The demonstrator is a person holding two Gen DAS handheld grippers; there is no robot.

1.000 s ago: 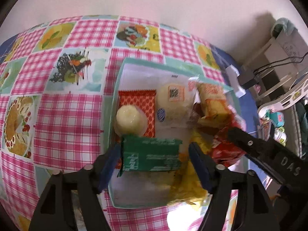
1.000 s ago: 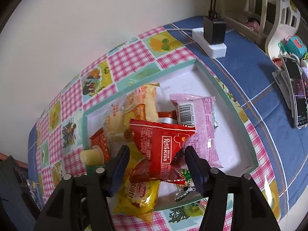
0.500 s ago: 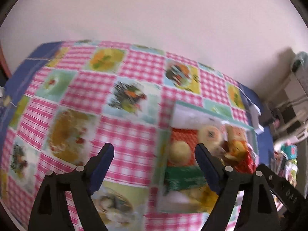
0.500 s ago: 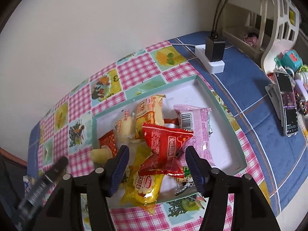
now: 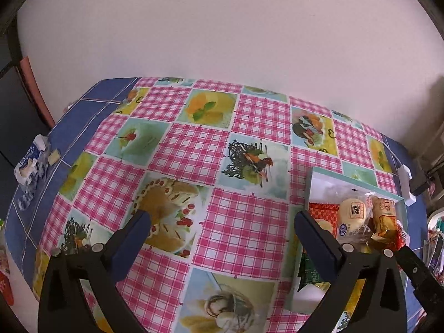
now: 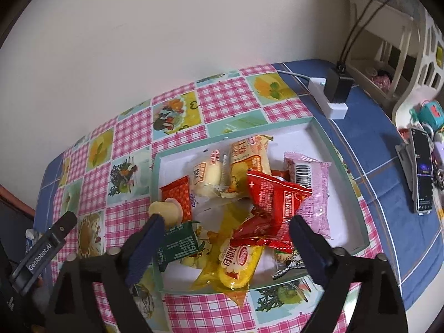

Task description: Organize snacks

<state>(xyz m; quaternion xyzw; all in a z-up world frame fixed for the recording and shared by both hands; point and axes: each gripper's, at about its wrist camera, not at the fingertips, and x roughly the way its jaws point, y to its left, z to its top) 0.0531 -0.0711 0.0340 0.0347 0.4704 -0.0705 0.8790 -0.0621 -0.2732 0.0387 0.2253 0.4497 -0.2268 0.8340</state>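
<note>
A teal-rimmed white tray [image 6: 358, 191] holds several snacks: a red packet [image 6: 274, 205], a pink packet [image 6: 313, 191], a yellow packet [image 6: 236, 263], a green packet [image 6: 177, 244], a bun [image 6: 206, 179] and a small jelly cup [image 6: 165, 211]. My right gripper [image 6: 224, 231] is open and empty above the tray's near side. My left gripper [image 5: 222, 230] is open and empty over the checked cloth, left of the tray [image 5: 312, 177]. The bun [image 5: 353, 215] and green packet [image 5: 309, 273] show there too.
The pink checked tablecloth [image 5: 188, 149] covers the table. A white power strip with a black plug [image 6: 335, 91] lies behind the tray. A phone [image 6: 421, 172] and small toys lie at the right. Crumpled wrappers [image 5: 30, 163] lie at the far left edge.
My left gripper has let go of the green packet in the tray and swung away to the left. My right gripper has pulled back and up from the red packet.
</note>
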